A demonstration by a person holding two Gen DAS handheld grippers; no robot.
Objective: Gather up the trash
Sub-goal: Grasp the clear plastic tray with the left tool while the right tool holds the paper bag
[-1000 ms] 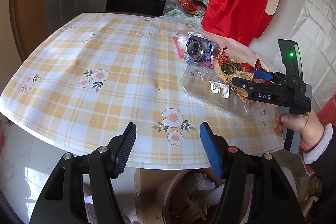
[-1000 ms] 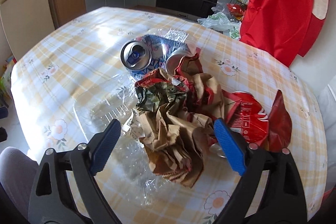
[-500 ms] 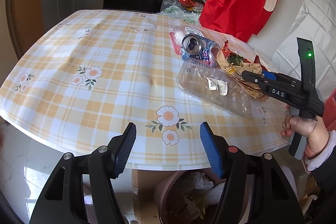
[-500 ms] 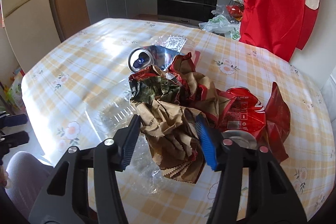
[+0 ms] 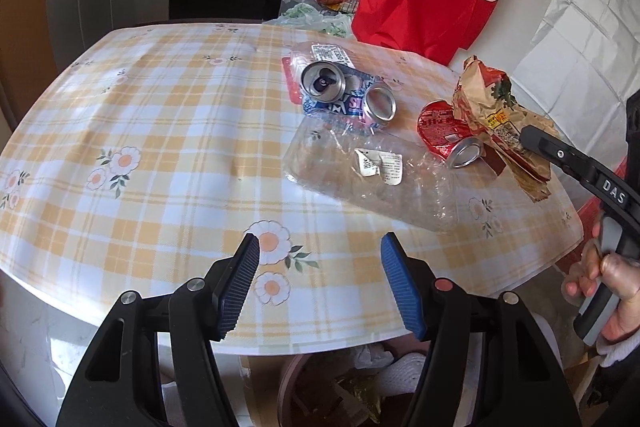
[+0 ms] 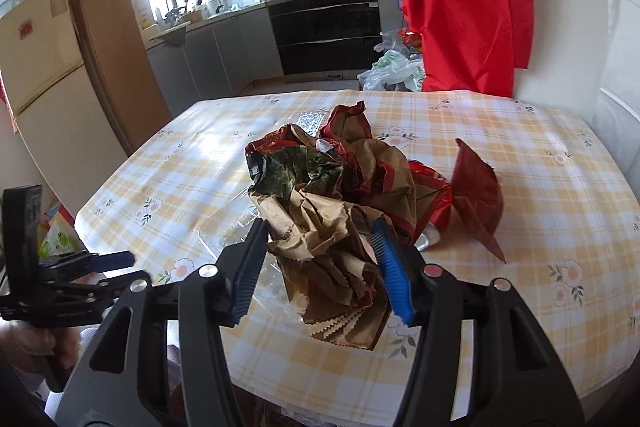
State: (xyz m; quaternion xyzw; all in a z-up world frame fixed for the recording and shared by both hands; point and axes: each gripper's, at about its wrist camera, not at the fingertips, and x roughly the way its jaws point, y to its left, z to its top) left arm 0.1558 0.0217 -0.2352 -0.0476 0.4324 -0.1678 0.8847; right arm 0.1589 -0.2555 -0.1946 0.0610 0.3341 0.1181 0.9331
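Moved since earlier: crumpled brown paper bag (image 6: 332, 227) now lifted clear of table w/ right gripper (image 6: 320, 259); a sec ago it lay in the pile w/ jaws wide around it. Red can (image 5: 448, 135), hidden under bag before, now exposed in left view.
Right tongs: closed on lower part of paper bag; blue pads press both sides, bag's zigzag edge hangs below them.
Left tongs: left gripper (image 5: 320, 283) open, nothing between pads; hovers at near table edge, above bin.
Why held so: pinch low on the bunched paper looks meant to take the whole wad in one go; soft, will prob. sag but not slip.
Bin: brown trash bin (image 5: 332, 391) on floor below near table edge, already holds paper scraps. Likely drop spot, so left hand waits close by.
Trash left on table: blue-silver can (image 5: 328, 87) on its side atop a red-edged clear packet; 2nd can's open rim (image 5: 380, 103) just beside it; flat clear plastic wrap (image 5: 360, 179) nearer; red can touching wrap's far-right end; dark red foil wrapper (image 6: 476, 195) beside red can.
Table: yellow check tablecloth (image 5: 140, 147) w/ daisy print.
Writing: "DAS" in white on right gripper's arm, left view. Blue can shows "SI…", rest hidden. White torn label (image 5: 380, 165) on wrap, print too small. Red can text and bag's yellow sticker unreadable.
Progress: early; one item in hand, most trash not yet collected.
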